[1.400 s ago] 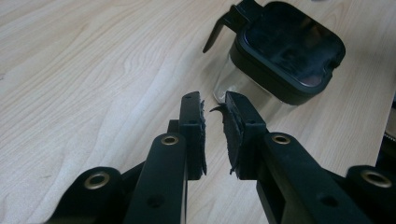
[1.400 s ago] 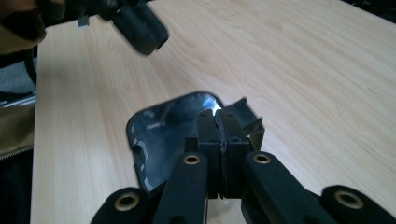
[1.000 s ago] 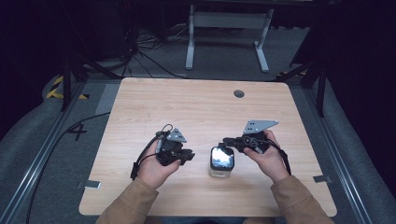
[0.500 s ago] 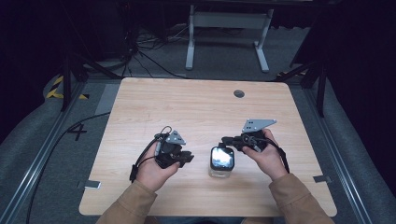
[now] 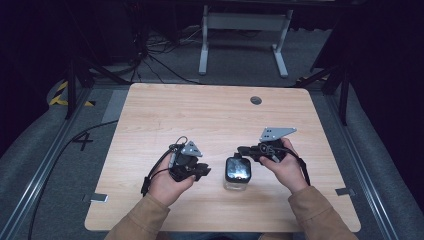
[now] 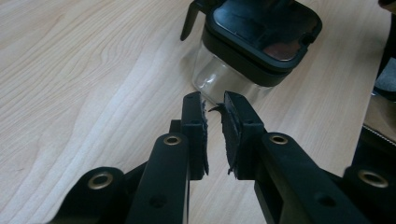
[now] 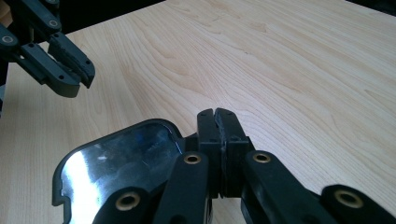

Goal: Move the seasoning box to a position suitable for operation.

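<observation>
A small clear glass jar [image 5: 237, 172] with a black square lid [image 6: 261, 32] stands upright near the front middle of the wooden table [image 5: 200, 115]. My left gripper [image 5: 204, 172] lies just left of it, its worn pads [image 6: 198, 126] a thin slit apart with nothing between them, pointing at the jar's glass wall. My right gripper [image 5: 241, 149] reaches in from the right, jaws pressed together [image 7: 217, 114] over the far right edge of the glossy lid [image 7: 121, 158]. The left gripper [image 7: 77, 70] also shows across the lid in the right gripper view.
A round grommet hole [image 5: 256, 100] sits near the table's far edge. Beyond the table, a grey metal stand [image 5: 245, 25] and cables [image 5: 150, 55] rest on the floor. Tape marks [image 5: 99, 198] flank the front corners. Bare wood stretches across the table's far half.
</observation>
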